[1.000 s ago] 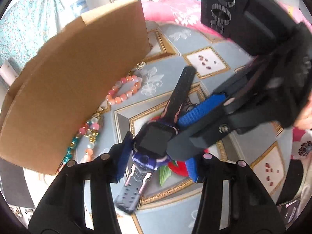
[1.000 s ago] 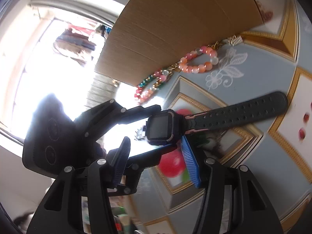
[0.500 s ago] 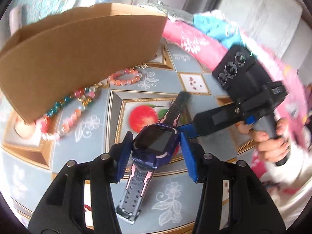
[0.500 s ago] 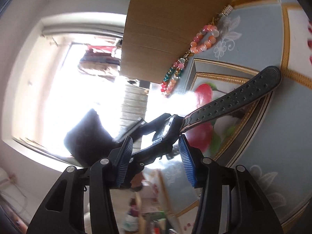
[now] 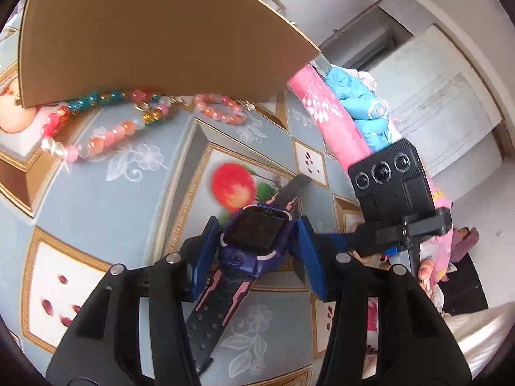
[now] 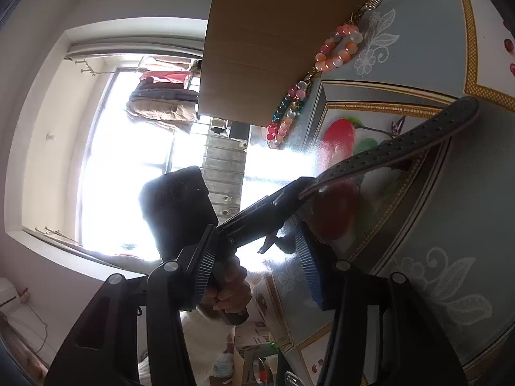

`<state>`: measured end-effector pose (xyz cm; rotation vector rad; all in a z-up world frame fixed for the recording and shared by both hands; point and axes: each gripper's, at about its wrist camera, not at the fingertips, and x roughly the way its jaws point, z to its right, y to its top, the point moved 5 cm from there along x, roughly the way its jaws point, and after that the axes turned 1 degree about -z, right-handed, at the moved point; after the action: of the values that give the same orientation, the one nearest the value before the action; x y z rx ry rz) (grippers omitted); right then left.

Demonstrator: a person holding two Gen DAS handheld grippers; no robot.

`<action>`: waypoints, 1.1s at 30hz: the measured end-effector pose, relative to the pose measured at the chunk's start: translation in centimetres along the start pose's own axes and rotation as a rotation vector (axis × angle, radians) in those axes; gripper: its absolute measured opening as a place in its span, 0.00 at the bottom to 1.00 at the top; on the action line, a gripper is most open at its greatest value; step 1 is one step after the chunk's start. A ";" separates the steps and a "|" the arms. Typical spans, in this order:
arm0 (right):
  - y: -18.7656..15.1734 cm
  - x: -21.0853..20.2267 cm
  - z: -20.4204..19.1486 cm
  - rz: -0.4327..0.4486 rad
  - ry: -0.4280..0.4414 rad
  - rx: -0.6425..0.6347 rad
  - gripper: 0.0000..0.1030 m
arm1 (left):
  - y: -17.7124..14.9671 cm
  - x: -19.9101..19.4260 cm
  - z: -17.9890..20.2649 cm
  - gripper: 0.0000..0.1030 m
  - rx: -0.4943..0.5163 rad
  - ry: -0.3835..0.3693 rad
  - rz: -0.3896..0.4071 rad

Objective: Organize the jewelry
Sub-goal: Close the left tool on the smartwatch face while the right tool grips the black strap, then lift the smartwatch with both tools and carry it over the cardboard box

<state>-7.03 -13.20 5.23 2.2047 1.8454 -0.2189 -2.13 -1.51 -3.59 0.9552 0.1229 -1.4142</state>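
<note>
Jaws of the left gripper [image 5: 254, 251] are clamped on the body of the smartwatch [image 5: 254, 234], one blue pad against each side. The watch is off the counter [image 5: 112, 212], screen up. One strap runs back between the fingers and the other points ahead over the printed apple. From the right, the right gripper [image 5: 341, 241] reaches in level, with its tip just beside the left gripper's right-hand pad and a hand [image 5: 425, 270] on its grip. Ahead on the left, a cardboard box [image 5: 145, 38] stands with its lower edge along the counter. A mixed bead strand [image 5: 112, 119] and a pink bead bracelet [image 5: 222, 112] lie just against that edge. Between the beads and the watch the patterned counter is bare. Along the counter's right edge lies pink and blue bedding [image 5: 331, 122].

Seen from the right wrist, the right gripper's jaws stand apart and have just been opening. A finger of the left gripper passes between them, and glare hides the watch body, so I see no pad pressing on anything. The perforated strap sticks out up and right over the counter, clear of the bracelet and strand by the box. The counter's edge runs down the middle of the view. Beyond it are the hand [image 6: 228, 289] holding the left gripper and a bright window [image 6: 128, 128].
</note>
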 end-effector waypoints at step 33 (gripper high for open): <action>7.3 -0.8 -11.1 0.005 -0.126 -0.242 0.23 | 7.0 -6.3 10.1 0.45 0.675 0.360 0.068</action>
<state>-0.50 -11.93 16.77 1.9848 1.7018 -0.1231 -2.05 -3.86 9.98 1.7512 -0.1314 -1.2208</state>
